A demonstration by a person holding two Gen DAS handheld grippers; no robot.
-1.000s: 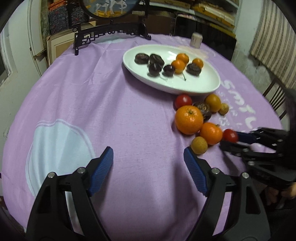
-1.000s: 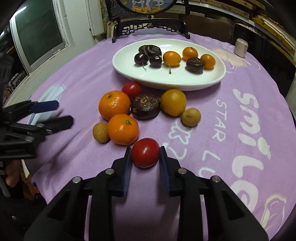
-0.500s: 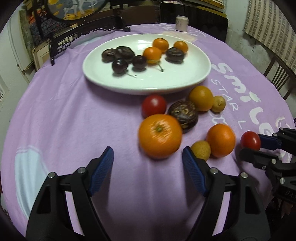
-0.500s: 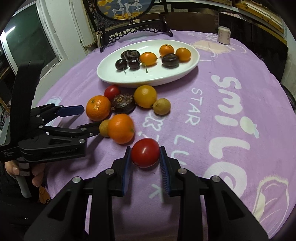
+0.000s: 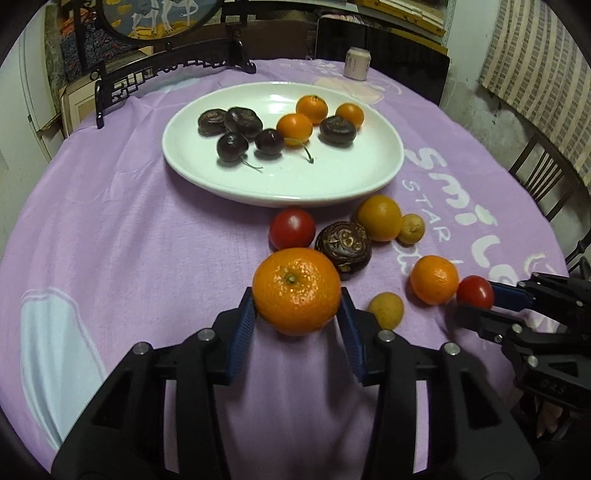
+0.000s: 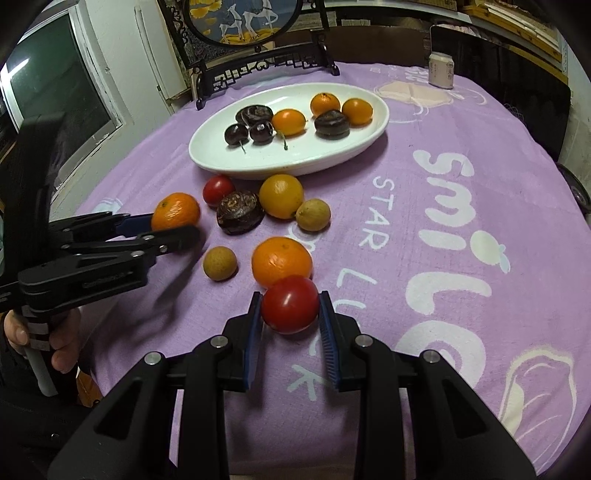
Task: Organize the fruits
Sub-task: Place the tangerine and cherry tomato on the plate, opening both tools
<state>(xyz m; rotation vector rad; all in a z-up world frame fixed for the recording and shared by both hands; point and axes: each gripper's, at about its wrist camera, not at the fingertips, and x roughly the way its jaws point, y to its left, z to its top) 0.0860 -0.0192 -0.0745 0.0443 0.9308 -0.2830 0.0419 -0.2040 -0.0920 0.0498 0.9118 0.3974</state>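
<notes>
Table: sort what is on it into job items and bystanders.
Job: large orange in left gripper; red tomato in right gripper; white plate; loose dark fruit.
Bystanders: small can; painted screen stand.

Loose fruit cluster (image 5: 345, 245) crowding the way between my tongs and the white plate (image 5: 369, 177), near half of the plate bare, open purple cloth (image 5: 129, 236) on my left, ornate stand (image 6: 258, 66) seemingly blocking beyond.

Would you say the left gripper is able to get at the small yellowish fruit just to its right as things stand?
Probably not yet: the left gripper is shut on the large orange, so its jaws are occupied. The small yellowish fruit itself lies close beside it with nothing covering it.
</notes>
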